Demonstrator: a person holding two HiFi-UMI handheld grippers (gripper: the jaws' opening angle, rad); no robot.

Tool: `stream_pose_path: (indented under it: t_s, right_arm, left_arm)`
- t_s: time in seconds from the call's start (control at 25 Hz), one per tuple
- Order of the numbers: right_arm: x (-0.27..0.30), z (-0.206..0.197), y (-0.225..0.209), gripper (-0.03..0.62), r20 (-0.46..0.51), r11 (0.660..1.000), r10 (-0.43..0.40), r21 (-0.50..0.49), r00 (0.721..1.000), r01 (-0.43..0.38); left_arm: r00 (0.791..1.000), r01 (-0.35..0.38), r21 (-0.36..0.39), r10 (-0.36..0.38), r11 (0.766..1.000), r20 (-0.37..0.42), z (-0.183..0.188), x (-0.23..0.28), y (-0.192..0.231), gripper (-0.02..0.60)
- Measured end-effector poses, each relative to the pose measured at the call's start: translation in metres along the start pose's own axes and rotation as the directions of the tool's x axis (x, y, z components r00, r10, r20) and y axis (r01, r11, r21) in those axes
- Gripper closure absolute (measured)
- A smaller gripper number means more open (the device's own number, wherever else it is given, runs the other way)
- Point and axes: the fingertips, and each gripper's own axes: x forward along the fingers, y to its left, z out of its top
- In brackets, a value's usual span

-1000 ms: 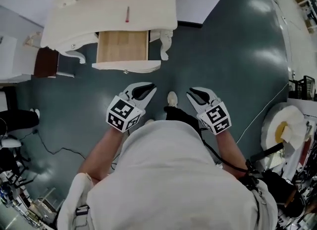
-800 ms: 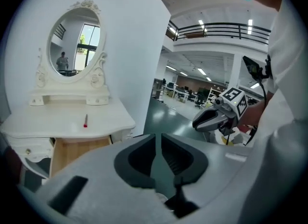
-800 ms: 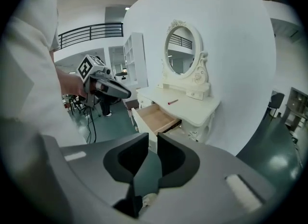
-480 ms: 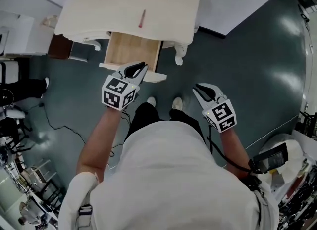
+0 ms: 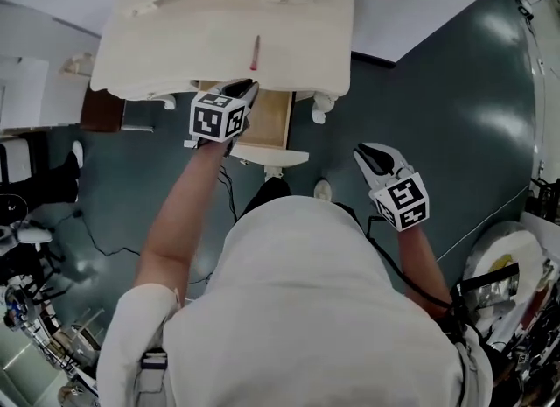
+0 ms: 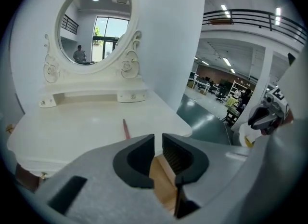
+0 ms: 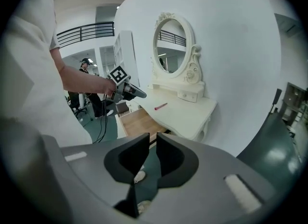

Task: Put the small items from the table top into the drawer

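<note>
A thin red pen point(image 5: 255, 52) lies on the white dressing table point(image 5: 175, 38), also visible as the red pen point(image 6: 125, 128) and the pen point(image 7: 160, 106). Below the top, the drawer point(image 5: 273, 125) stands pulled out, its wooden bottom bare. My left gripper point(image 5: 242, 90) hovers over the drawer's back, by the table's front edge, short of the pen; its jaws are shut and hold nothing point(image 6: 158, 143). My right gripper point(image 5: 369, 155) hangs over the floor to the drawer's right, shut and holding nothing point(image 7: 152, 146).
An oval mirror point(image 6: 94, 25) with small drawers rises at the table's back. The table's carved leg point(image 5: 320, 106) stands right of the drawer. A dark stool point(image 5: 101, 109) sits at the left. Cables point(image 5: 87, 243) trail on the green floor, with equipment at both lower corners.
My left gripper has travelled forward from near my body to above the open drawer at the table's edge. The right gripper has shifted only slightly. I have stepped closer to the table.
</note>
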Motion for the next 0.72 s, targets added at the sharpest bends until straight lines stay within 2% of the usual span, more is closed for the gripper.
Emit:
stream_pose_path:
  t_s: [0.16,0.36,0.52,0.72]
  right_arm:
    - [0.011,0.013,0.003,0.546,-0.007,0.998,-0.061,0.032,0.998,0.061]
    - [0.013,0.005,0.009,0.546,-0.033,0.984,-0.138,0.112,0.99,0.141]
    - [0.006,-0.005,0.013,0.546,-0.058,0.962,-0.202,0.174,0.978,0.209]
    - [-0.009,-0.02,0.019,0.546,-0.092,0.928,-0.276,0.234,0.957,0.291]
  left_arm:
    - [0.999,0.0,-0.001,0.0,1.0,-0.05,0.008,0.032,0.042,0.52]
    - [0.993,-0.023,0.002,0.023,1.0,-0.117,0.011,0.071,0.079,0.502]
    - [0.986,-0.042,-0.008,0.04,0.999,-0.159,0.006,0.097,0.104,0.497]
    - [0.978,-0.039,0.0,0.038,0.999,-0.207,-0.002,0.125,0.113,0.497]
